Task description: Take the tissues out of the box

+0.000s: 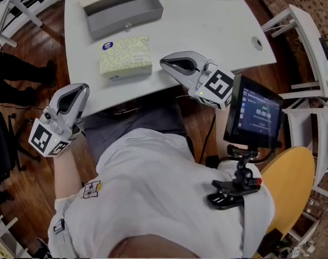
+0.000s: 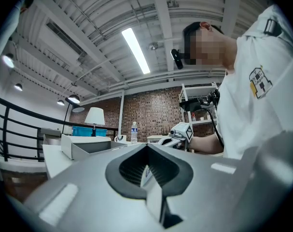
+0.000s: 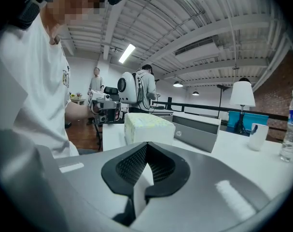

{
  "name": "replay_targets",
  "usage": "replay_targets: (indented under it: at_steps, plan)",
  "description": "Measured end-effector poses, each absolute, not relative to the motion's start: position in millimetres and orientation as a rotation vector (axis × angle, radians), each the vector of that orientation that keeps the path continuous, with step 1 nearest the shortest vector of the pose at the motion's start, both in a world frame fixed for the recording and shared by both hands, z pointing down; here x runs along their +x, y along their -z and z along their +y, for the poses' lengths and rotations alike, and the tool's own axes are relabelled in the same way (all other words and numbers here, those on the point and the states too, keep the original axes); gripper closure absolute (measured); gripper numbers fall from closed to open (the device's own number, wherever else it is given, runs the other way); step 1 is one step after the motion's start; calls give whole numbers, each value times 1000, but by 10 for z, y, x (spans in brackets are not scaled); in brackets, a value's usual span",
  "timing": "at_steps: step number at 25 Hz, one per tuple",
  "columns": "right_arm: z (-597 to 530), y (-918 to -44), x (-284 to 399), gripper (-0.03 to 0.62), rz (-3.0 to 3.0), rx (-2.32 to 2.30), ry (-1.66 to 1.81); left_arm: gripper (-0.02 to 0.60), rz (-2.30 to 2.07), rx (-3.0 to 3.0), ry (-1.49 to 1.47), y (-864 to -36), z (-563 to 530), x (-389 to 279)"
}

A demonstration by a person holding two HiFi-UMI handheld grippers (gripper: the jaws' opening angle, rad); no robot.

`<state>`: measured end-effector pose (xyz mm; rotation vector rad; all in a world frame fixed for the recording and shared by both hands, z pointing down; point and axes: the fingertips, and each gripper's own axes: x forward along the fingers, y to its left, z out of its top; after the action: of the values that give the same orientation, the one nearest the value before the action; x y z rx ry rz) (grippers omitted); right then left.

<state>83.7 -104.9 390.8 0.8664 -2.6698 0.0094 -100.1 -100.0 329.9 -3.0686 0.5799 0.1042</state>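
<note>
White table [image 1: 207, 26] bears tissue pack [image 1: 126, 56], grey box [image 1: 123, 9]

two hand-held grippers [image 1: 77, 91] [image 1: 168, 63], one tissue box [image 1: 126, 56], one grey tray [image 1: 124, 16], one white table [image 1: 207, 28]

I work at a white surface [image 1: 218, 31] on a dark wood-plank floor [image 1: 31, 198]. Far wall [image 2: 156, 112]: red-brown brick. Ceiling [image 2: 88, 23]: white, ribbed, with exposed beams. One long strip light [image 2: 135, 50] is lit, with round pendant lamps [image 2: 73, 99] to its left. A black railing [image 2: 25, 124] runs along one side. A white-shaded table lamp [image 2: 94, 116] stands past the surface, by a blue bin [image 2: 88, 131]. White shelving rack [image 1: 315, 53] to my right, yellow chair [image 1: 293, 177] just behind me.
</note>
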Motion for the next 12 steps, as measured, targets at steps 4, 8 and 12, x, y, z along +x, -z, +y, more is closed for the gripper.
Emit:
replay_targets:
  at_steps: [4, 8, 12]
  plan:
    - [-1061, -3843, 815, 594, -2660, 870, 18, 581, 585, -3068, -107, -3288, -1004, -1008]
    - [-1058, -3838, 816, 594, -2662, 871, 22, 581, 585, -3067, -100, -3293, -1003, -1006]
    - [-1060, -3838, 817, 594, -2660, 871, 23, 581, 591, -3065, -107, -3287, -1002, -1008]
